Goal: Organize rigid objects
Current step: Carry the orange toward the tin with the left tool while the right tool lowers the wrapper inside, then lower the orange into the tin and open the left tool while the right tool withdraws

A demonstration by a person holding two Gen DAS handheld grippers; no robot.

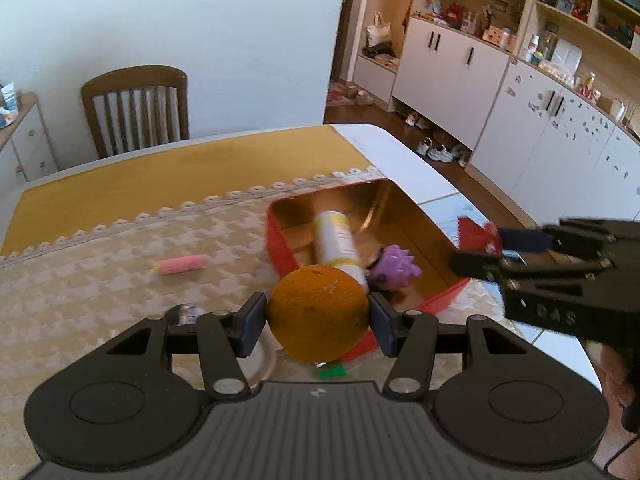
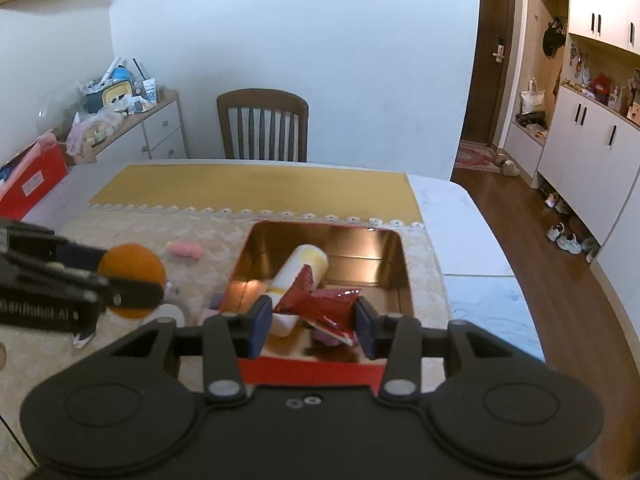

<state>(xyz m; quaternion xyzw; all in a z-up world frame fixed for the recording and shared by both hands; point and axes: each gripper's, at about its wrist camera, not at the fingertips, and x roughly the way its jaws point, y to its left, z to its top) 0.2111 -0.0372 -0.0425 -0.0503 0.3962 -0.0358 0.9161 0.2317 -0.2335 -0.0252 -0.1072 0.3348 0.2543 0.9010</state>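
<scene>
Carrying both loads over the open red metal tin with the gold lining (image 2: 400,264) calls for clearing its near wall before either grip loosens. The left gripper (image 1: 319,316) is clamped on the round orange fruit (image 1: 319,312) just short of the tin; the right gripper (image 2: 314,318) pinches a crinkled red foil packet (image 2: 316,302) above it. Lower each into bare floor beside the white cylindrical bottle (image 2: 298,272) and the purple spiky toy (image 1: 394,266), releasing low.

Purple toy (image 1: 394,266) blurred, maybe figurine.
</scene>
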